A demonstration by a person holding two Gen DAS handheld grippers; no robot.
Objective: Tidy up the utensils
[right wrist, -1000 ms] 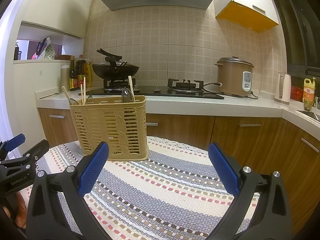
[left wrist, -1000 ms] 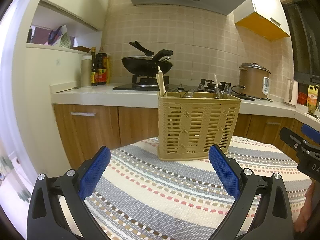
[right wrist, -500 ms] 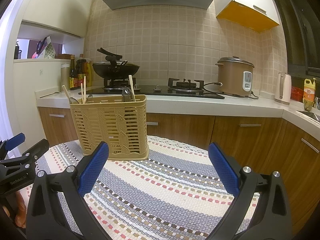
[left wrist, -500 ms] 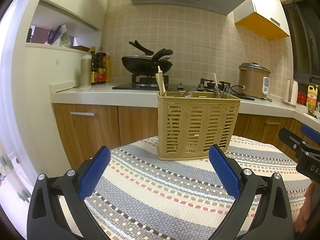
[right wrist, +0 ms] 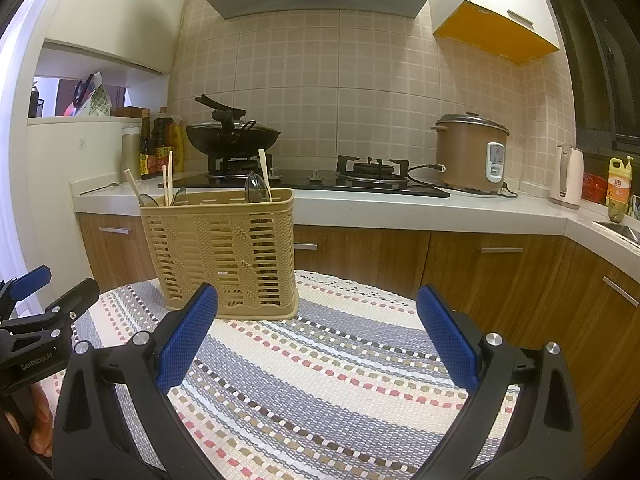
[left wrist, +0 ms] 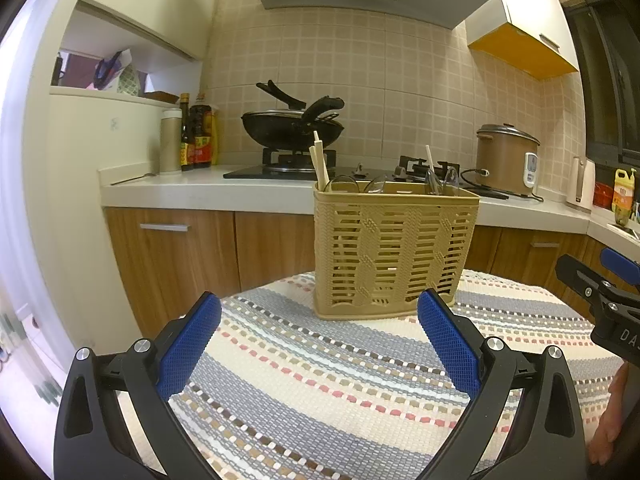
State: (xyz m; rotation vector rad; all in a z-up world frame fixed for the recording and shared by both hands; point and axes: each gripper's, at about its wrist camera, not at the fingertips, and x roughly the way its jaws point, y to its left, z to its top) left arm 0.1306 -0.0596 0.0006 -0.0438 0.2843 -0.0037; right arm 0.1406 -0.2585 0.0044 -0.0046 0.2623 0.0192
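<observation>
A tan slotted utensil basket (left wrist: 394, 254) stands upright on a striped woven tablecloth (left wrist: 320, 380). Chopsticks (left wrist: 319, 160) and clear spoons (left wrist: 376, 184) stick up out of it. It also shows in the right wrist view (right wrist: 224, 254), with chopsticks (right wrist: 167, 178) and a spoon (right wrist: 256, 188) in it. My left gripper (left wrist: 318, 316) is open and empty, held in front of the basket. My right gripper (right wrist: 316, 308) is open and empty, to the right of the basket. Each gripper shows at the edge of the other's view.
Behind the table runs a kitchen counter (right wrist: 400, 210) with wooden cabinets below. On it stand a black wok (left wrist: 292, 128) on the gas stove, sauce bottles (left wrist: 196, 140), a rice cooker (right wrist: 470, 154) and a kettle (right wrist: 568, 178).
Both views have shifted very slightly; the basket sits a touch closer to the left in the left wrist view. Both grippers stay open and empty.
</observation>
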